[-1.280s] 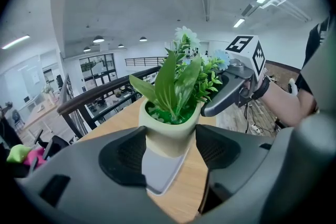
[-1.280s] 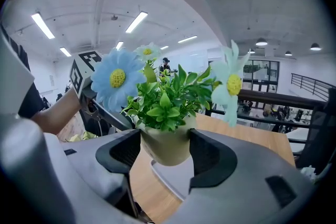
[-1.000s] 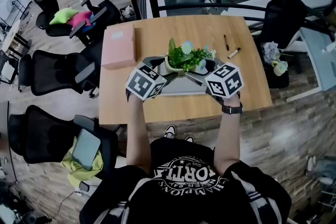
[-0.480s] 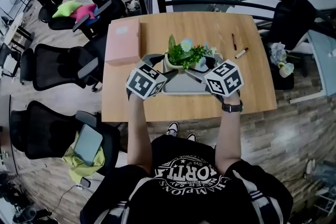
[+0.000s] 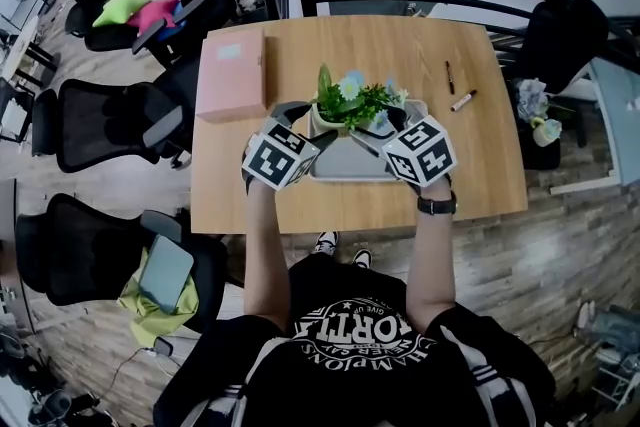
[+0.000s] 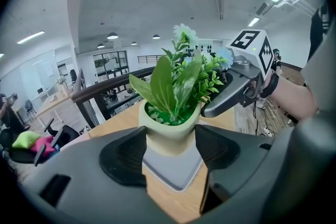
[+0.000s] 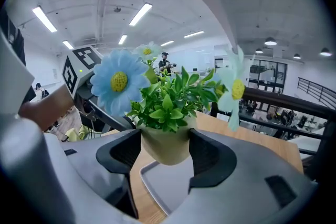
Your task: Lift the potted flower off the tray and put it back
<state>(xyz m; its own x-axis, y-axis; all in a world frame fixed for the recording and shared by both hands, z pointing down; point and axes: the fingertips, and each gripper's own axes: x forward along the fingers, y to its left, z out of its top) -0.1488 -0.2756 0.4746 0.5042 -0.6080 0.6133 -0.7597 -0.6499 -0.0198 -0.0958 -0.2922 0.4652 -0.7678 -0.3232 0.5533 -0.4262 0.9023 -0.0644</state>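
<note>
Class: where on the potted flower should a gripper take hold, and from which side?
Take the pot by its wall below the rim, coming from the person's side. The wall looks firm and rounded; leaves and flowers spread above it. The left gripper and right gripper clamp it there.

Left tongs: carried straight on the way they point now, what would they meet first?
The flower pot, which sits between the left tongs with both pads against it; past it, probably the right tongs.
</note>
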